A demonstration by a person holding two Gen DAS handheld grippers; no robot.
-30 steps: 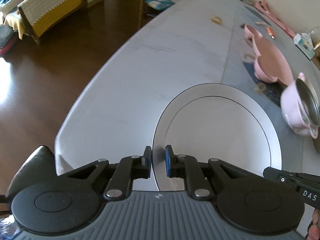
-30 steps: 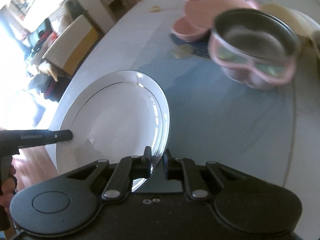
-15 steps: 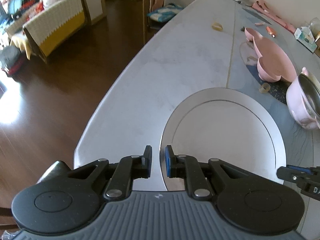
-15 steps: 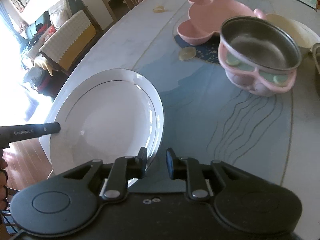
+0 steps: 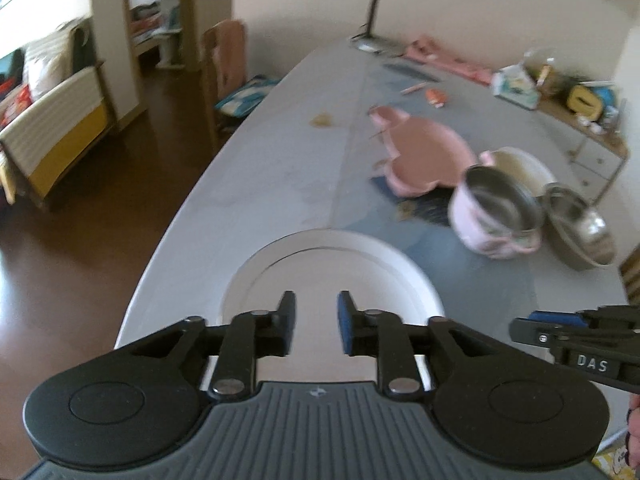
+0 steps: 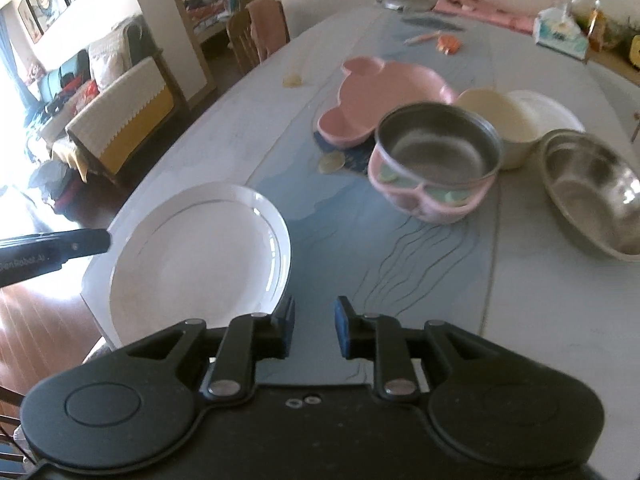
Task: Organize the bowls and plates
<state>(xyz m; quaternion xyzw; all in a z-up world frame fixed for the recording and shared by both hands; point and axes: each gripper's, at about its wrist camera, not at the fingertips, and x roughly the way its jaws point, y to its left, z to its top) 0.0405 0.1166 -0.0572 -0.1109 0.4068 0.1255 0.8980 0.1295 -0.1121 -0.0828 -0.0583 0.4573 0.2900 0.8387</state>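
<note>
A second ago both grippers pinched the rim of the white plate [image 6: 192, 256]; now the left gripper [image 5: 313, 322] and right gripper [image 6: 313, 326] have let go and lifted, their jaws narrowly parted, opening, with nothing between them. The plate lies flat at the near edge of the worktop [image 5: 280, 168], the pink-and-steel bowl [image 6: 436, 160] beyond it.

The plate [image 6: 196, 256] lies at the table's [image 6: 540, 312] near corner; bowls [image 6: 436, 160] cluster behind it, the lamp [image 5: 400, 4] farthest.
</note>
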